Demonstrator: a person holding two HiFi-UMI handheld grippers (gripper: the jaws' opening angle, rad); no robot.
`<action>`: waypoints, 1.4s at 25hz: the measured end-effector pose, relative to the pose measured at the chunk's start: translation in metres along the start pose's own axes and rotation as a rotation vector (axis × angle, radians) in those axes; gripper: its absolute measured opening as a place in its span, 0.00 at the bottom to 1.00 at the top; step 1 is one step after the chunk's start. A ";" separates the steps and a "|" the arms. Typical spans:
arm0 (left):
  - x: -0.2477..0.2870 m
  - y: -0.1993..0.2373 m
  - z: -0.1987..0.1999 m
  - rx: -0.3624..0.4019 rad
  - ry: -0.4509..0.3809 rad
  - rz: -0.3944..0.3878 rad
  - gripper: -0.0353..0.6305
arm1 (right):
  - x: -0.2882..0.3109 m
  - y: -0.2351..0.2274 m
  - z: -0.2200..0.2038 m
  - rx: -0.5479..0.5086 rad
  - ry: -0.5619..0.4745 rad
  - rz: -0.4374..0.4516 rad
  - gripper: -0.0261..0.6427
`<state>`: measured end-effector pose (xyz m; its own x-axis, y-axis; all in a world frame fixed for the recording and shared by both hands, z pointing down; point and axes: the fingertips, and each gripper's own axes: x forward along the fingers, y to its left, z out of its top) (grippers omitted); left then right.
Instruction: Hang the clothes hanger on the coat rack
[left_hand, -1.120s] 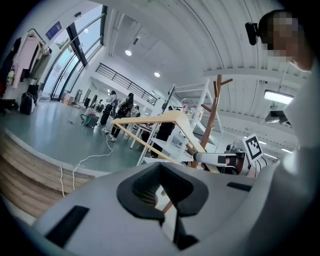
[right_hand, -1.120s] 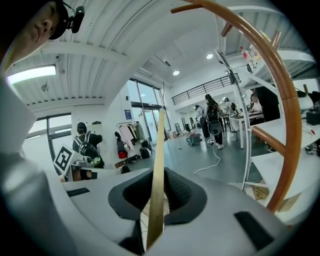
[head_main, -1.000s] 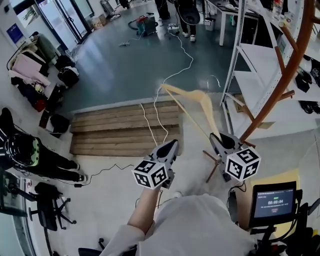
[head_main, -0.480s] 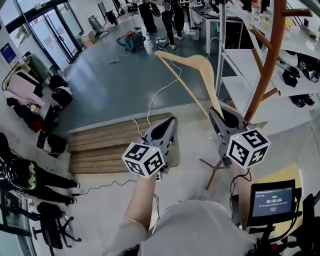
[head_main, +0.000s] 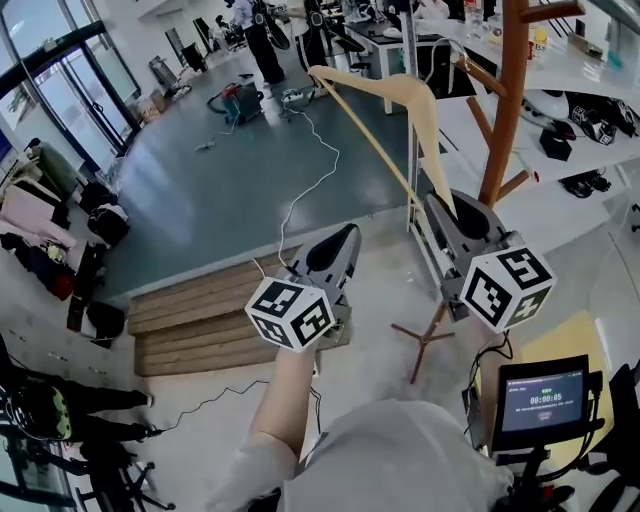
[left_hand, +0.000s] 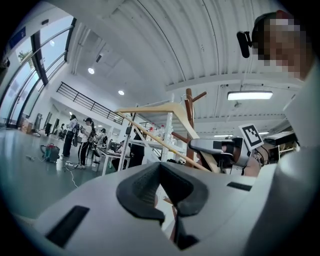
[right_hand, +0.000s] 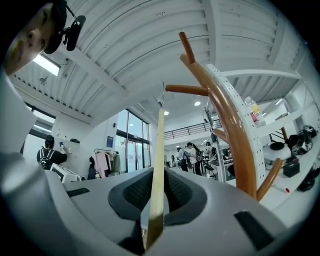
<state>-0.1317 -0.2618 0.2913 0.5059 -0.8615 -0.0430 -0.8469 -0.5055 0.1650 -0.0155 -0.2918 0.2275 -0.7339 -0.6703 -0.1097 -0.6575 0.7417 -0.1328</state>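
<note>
1. The right gripper (head_main: 462, 215) pinches the hanger's (head_main: 418, 92) near end, holding it raised just left of the rack (head_main: 508, 90).
2. The left gripper (head_main: 335, 250), jaws pressed together and empty, hovers further left.

Both tools are smooth grey moulded-plastic 2-jaw grippers, the left gripper (head_main: 343, 238) and the right gripper (head_main: 442, 206). Black ribbed rubber pads (left_hand: 140, 190) line the fingers' inner faces. Behind the fingers sit the left white cube with black square markers (head_main: 290, 313) and the right white cube (head_main: 508, 288). The person wears a pale grey short-sleeved top (head_main: 400, 455).
</note>
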 end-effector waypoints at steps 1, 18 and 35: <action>0.003 -0.002 -0.001 0.000 0.002 -0.009 0.06 | -0.001 -0.003 0.001 0.000 -0.001 -0.011 0.13; 0.033 -0.025 -0.023 -0.016 0.039 -0.088 0.06 | -0.019 -0.038 -0.024 0.040 0.046 -0.096 0.13; 0.069 -0.061 -0.041 -0.043 0.054 -0.186 0.06 | -0.050 -0.082 -0.041 -0.002 0.104 -0.222 0.13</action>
<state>-0.0385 -0.2882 0.3184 0.6621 -0.7490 -0.0243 -0.7307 -0.6525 0.2007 0.0680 -0.3184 0.2843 -0.5852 -0.8105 0.0242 -0.8047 0.5768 -0.1407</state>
